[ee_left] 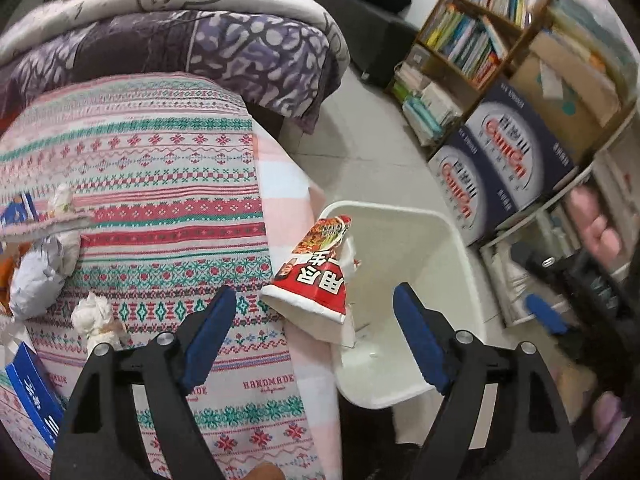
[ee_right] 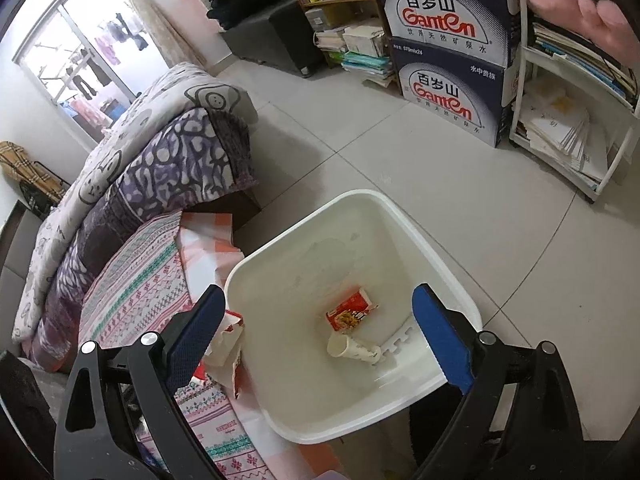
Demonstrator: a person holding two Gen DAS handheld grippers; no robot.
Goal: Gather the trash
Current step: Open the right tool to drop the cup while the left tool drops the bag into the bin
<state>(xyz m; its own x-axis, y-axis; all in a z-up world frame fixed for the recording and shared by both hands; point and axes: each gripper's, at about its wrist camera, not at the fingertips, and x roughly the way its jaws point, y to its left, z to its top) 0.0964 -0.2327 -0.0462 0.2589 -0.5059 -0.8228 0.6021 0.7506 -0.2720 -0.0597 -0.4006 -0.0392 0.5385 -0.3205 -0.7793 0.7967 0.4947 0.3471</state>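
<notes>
A white trash bin (ee_right: 400,216) stands on the floor beside the cloth-covered table. Inside lie a red snack wrapper (ee_right: 349,309) and a paper cup (ee_right: 352,347). A flattened red noodle carton (ee_left: 316,276) is in mid-air or leaning at the bin's rim (ee_left: 460,236), above the table edge; it also shows in the right wrist view (ee_right: 228,344). My left gripper (ee_left: 314,340) is open and empty just behind the carton. My right gripper (ee_right: 316,344) is open and empty above the bin. Crumpled tissue (ee_left: 94,316) and a grey wad (ee_left: 36,276) lie on the table.
A patterned tablecloth (ee_left: 160,184) covers the table. A blue box (ee_left: 34,392) sits at its left edge. A bed with purple quilt (ee_right: 168,176) is behind. Ganten water boxes (ee_right: 452,92), a bookshelf (ee_left: 472,36) and a white rack (ee_right: 568,128) line the tiled floor.
</notes>
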